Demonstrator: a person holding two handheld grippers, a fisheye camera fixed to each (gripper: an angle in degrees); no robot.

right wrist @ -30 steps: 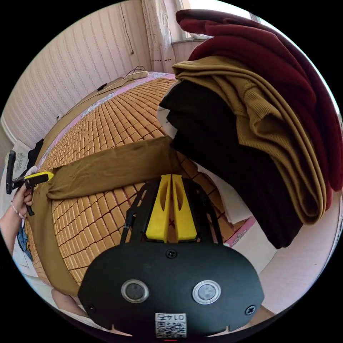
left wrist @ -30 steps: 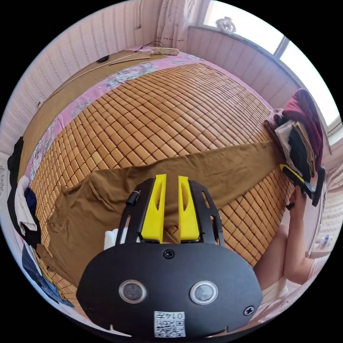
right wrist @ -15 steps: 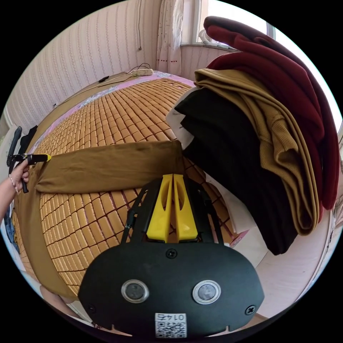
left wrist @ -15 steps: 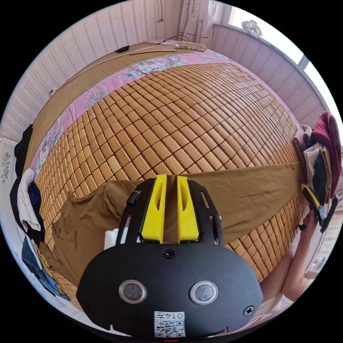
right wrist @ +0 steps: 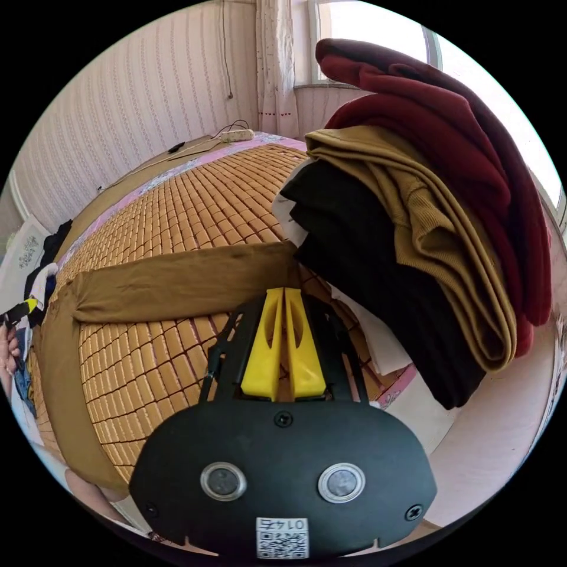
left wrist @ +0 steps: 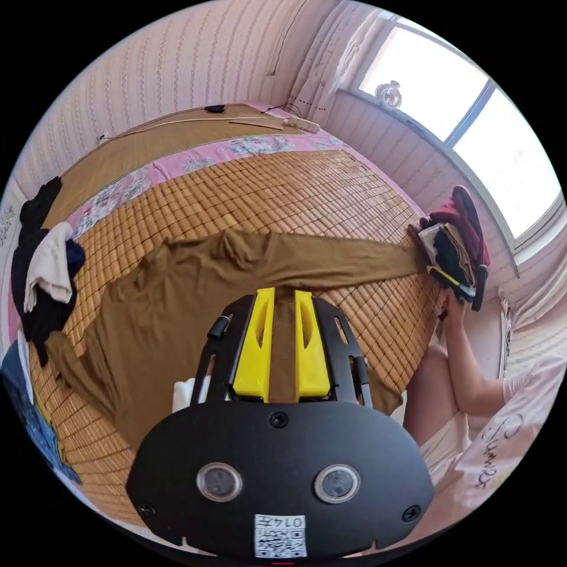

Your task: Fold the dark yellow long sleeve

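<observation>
Dark yellow long sleeve (left wrist: 177, 295) lies spread on the bamboo mat (left wrist: 266, 189) of the bed, its body at the left of the left gripper view and one sleeve stretched straight to the right, ending at the stack of folded clothes (left wrist: 458, 242). At the far left edge of the mat sits a loose heap of dark and white garments (left wrist: 41, 277).

The step in hand looks like flattening the shirt before the first fold. To do it well I would judge that the body wants smoothing at the rumpled left side, the outstretched sleeve should stay taut and straight, and the fold should bring that sleeve back across the chest without dragging the hem off the near edge of the mat.

The left gripper (left wrist: 283, 307) hangs above the shirt's near part with its yellow jaws a narrow gap apart; cloth shows between them, but whether they pinch it cannot be told. Further right, in the same view, the right gripper (left wrist: 452, 280) sits in the person's hand beside the stack.

In the right gripper view the sleeve end (right wrist: 260, 266) lies just beyond the right gripper's own jaws, which are pressed nearly together and hold nothing visible. The folded stack looms close on the right, touching or nearly touching the cuff.
</observation>
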